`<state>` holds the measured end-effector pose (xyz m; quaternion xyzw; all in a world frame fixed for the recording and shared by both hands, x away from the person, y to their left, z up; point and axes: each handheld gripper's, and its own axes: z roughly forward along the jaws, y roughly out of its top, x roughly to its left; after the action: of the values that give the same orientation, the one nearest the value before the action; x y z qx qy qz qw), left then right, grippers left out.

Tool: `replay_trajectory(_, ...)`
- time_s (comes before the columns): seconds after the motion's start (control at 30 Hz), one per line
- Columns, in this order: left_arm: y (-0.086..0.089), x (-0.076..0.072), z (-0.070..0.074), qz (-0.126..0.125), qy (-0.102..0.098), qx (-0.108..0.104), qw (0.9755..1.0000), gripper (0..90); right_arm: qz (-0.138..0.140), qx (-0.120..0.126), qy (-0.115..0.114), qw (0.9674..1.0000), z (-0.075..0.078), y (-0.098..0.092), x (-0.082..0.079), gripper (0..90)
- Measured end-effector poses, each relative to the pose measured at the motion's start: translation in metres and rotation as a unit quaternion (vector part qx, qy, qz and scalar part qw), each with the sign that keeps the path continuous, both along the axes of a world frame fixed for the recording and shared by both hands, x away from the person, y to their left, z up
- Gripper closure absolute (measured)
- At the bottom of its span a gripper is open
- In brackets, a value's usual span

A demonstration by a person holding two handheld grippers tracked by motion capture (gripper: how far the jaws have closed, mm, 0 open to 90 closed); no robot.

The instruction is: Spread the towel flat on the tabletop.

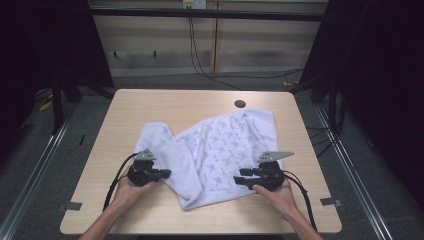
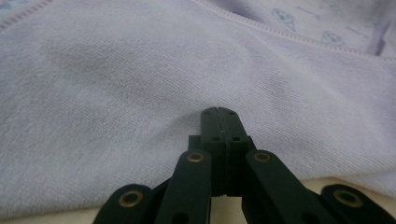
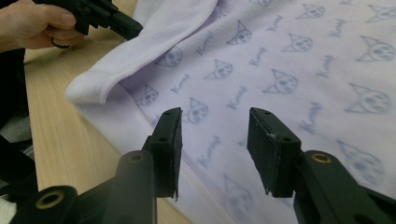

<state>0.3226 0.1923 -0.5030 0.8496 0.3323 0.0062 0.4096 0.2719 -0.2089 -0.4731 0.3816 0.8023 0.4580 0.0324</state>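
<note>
While both hands come in from the near edge of the table (image 1: 125, 107), each holds a gripper low over a pale towel (image 1: 220, 150) printed with small cat faces. Nearest on the left, the left gripper (image 1: 161, 174) has its jaws pressed together with no cloth between them, their tips against the plain folded-over part of the towel (image 2: 140, 93). On the other side, the right gripper (image 1: 241, 179) holds its jaws apart over the printed side (image 3: 289, 60), nothing between the pads. Beyond them the towel lies crumpled across the middle of the table, reaching toward a dark round hole (image 1: 240, 103) near the far edge.
</note>
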Motion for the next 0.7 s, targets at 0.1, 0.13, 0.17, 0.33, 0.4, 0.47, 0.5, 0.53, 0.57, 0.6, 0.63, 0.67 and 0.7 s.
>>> replay_trajectory(0.1,-0.009,-0.018,0.0,-0.013,0.012,-0.004,0.9998,90.0,0.015,-0.001,0.001,0.9999,-0.002,0.013,0.002,55.2)
replay_trajectory(0.13,-0.014,-0.025,0.001,-0.025,0.012,-0.004,0.9996,90.0,0.02,0.001,0.004,0.9998,-0.004,0.017,0.003,55.1)
replay_trajectory(0.17,-0.02,-0.031,0.002,-0.033,0.015,0.0,0.9994,90.0,0.026,0.001,0.005,0.9997,-0.005,0.022,0.004,55.0)
replay_trajectory(0.33,-0.063,-0.06,0.003,-0.068,0.03,-0.003,0.9972,90.0,0.049,-0.006,0.002,0.9988,-0.01,0.047,0.014,54.3)
replay_trajectory(0.4,-0.076,-0.067,0.002,-0.086,0.037,-0.01,0.9955,90.0,0.053,0.001,-0.001,0.9986,-0.01,0.054,0.02,54.7)
replay_trajectory(0.47,-0.084,-0.073,0.001,-0.098,0.045,-0.021,0.994,87.8,0.054,0.004,-0.003,0.9985,-0.009,0.062,0.026,55.6)
replay_trajectory(0.5,-0.086,-0.073,0.003,-0.11,0.05,-0.021,0.9925,83.6,0.055,0.005,-0.006,0.9984,-0.009,0.066,0.029,55.7)
replay_trajectory(0.53,-0.086,-0.074,0.005,-0.115,0.048,-0.027,0.9918,80.7,0.056,0.006,-0.007,0.9984,-0.01,0.069,0.033,56.2)
replay_trajectory(0.57,-0.084,-0.073,0.008,-0.114,0.045,-0.033,0.9919,80.2,0.057,0.011,-0.004,0.9983,-0.011,0.073,0.036,57.0)
replay_trajectory(0.6,-0.079,-0.07,0.009,-0.113,0.047,-0.048,0.9913,78.1,0.059,0.011,-0.004,0.9982,-0.014,0.077,0.04,57.0)
replay_trajectory(0.63,-0.072,-0.066,0.012,-0.11,0.043,-0.051,0.9917,75.4,0.059,0.009,-0.001,0.9982,-0.016,0.082,0.043,57.0)
replay_trajectory(0.67,-0.063,-0.061,0.015,-0.1,0.035,-0.053,0.993,73.6,0.061,0.004,0.0,0.9981,-0.018,0.087,0.046,57.0)
replay_trajectory(0.7,-0.053,-0.056,0.018,-0.09,0.031,-0.062,0.9935,72.2,0.061,-0.002,-0.004,0.9981,-0.019,0.091,0.049,56.9)
